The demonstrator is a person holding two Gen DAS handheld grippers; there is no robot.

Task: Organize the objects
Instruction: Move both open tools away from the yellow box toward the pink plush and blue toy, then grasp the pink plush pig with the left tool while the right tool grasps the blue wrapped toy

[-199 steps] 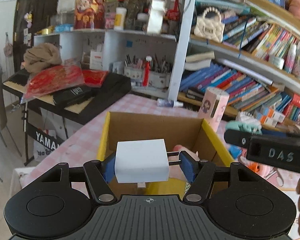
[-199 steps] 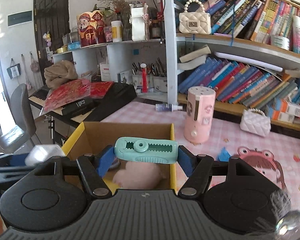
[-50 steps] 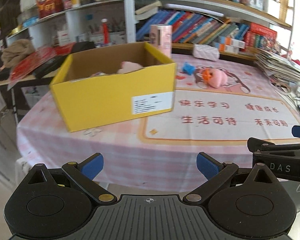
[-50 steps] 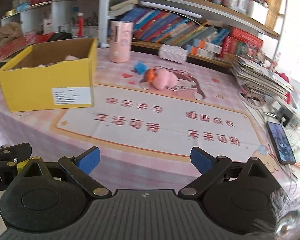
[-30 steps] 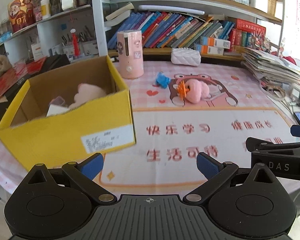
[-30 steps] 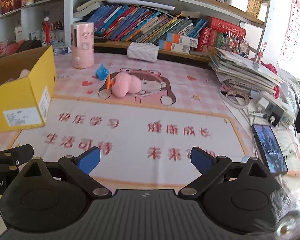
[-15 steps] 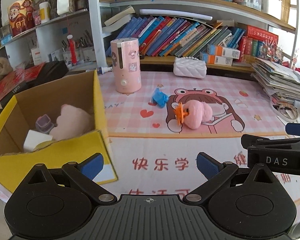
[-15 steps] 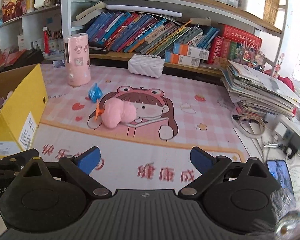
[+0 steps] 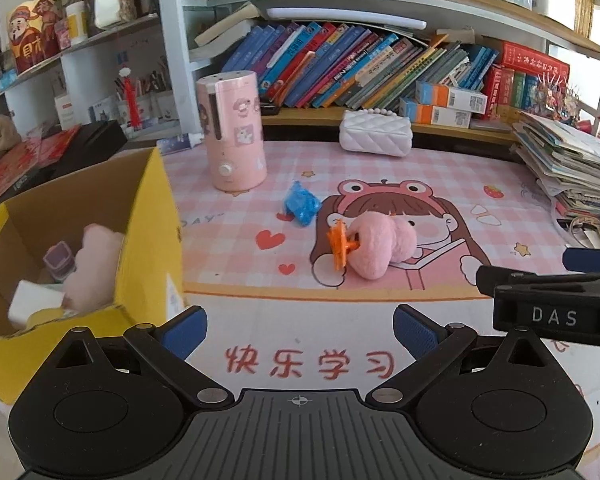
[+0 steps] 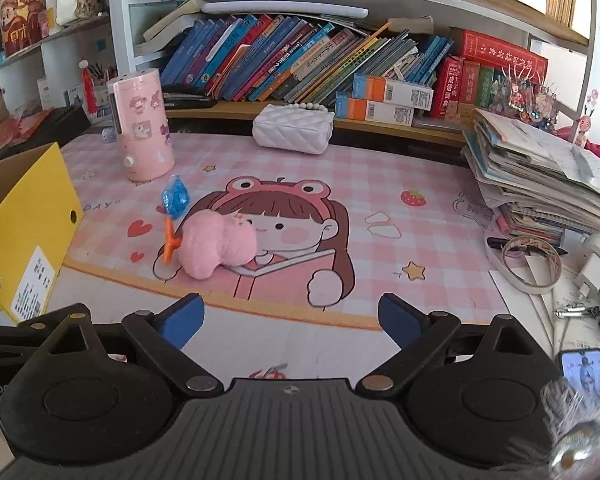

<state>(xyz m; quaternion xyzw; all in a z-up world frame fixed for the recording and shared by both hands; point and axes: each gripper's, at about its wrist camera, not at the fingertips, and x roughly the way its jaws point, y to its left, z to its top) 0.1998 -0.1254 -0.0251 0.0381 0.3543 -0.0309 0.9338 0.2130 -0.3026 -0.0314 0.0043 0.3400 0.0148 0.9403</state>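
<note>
- yellow box [image 9: 148, 240] at the left edge of the left wrist view, open, with a pink plush [image 9: 94, 264] and a white block [image 9: 34, 300] inside.
- pink canister [image 9: 234, 128] upright on the table [image 9: 480, 184], upper centre-left.
- blue wrapper [image 9: 302, 202] just below and right of it.
- pink plush toy [image 10: 216, 242] with an orange clip [image 10: 169, 244] at its left end, mid-frame.
- left gripper [image 9: 300, 326]: jaws wide apart, empty.
- right gripper [image 10: 290, 316]: jaws wide apart, empty.
- white quilted purse [image 10: 294, 128] in front of the bookshelf.
</note>
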